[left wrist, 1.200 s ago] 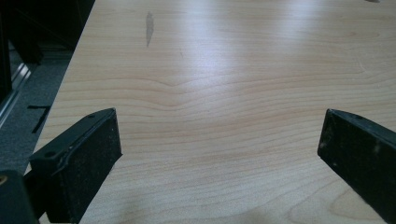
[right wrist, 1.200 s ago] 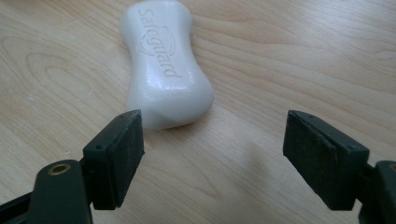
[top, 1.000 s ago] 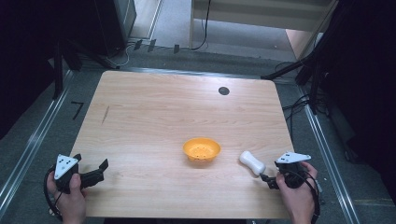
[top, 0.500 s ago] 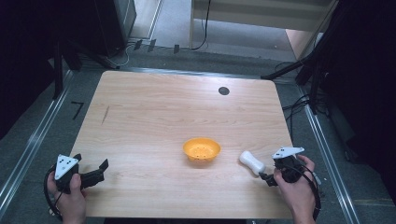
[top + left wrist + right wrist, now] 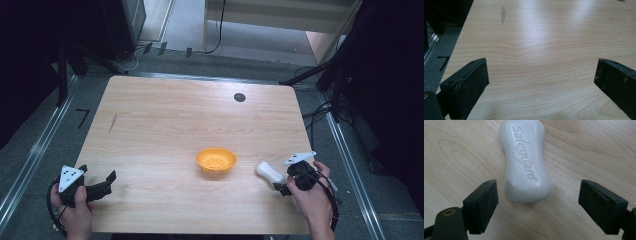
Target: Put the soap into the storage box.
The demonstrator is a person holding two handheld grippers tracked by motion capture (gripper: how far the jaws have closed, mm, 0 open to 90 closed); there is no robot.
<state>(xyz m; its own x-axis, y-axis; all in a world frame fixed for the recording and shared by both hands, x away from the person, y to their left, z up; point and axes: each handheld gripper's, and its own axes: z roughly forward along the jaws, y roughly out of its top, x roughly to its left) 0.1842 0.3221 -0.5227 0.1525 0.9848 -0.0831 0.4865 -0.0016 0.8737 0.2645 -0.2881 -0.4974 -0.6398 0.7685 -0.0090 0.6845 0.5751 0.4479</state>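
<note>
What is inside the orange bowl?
Nothing that can be seen: the orange bowl looks empty, with small dark dots on its bottom. The white soap lies on the table beside it. What is under the bowl stays hidden.

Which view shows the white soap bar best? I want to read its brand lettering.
The right gripper view: the soap bar lies close up on the table, its embossed "Safeguard" readable, just ahead of the open jaws. The high view shows it small, right of the orange bowl, lettering unreadable. The left gripper view faces bare tabletop.

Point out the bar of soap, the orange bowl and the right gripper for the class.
Bar of soap [image 5: 525, 167], right gripper view, embossed top face.
Orange bowl [image 5: 216, 160], high view, inner bottom.
Right gripper [image 5: 537, 205], right gripper view, between its fingertips.
</note>
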